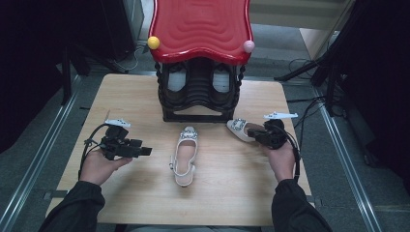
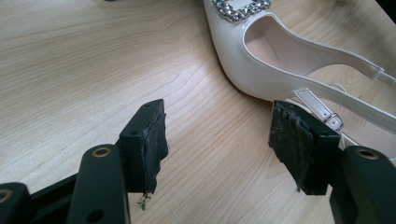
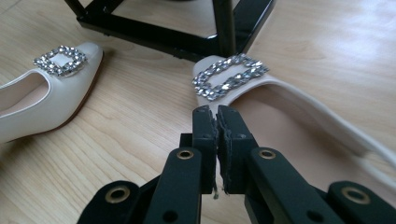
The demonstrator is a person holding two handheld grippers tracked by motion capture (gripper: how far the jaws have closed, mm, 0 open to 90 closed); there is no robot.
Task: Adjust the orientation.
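Note:
Two white slingback shoes with rhinestone buckles lie on the wooden table (image 1: 232, 193). One shoe (image 1: 185, 154) rests mid-table, toe toward the rack; it also appears as the shoe (image 2: 261, 60) and the shoe (image 3: 51, 102). My left gripper (image 1: 147, 151) (image 2: 217, 140) hovers open just left of its heel strap, nothing between the pads. The other shoe (image 1: 239, 128) (image 3: 280, 121) sits to the right by the rack's foot. My right gripper (image 1: 254, 134) (image 3: 217, 116) is shut on the rim of its opening, just behind the buckle.
A black shoe rack (image 1: 200, 92) with a red wavy top (image 1: 200, 29) stands at the table's far middle, with shoes inside it. Its black base bar (image 3: 163, 37) runs close to both toes. A yellow ball (image 1: 153, 42) and a pink ball (image 1: 248, 46) sit at the top's corners.

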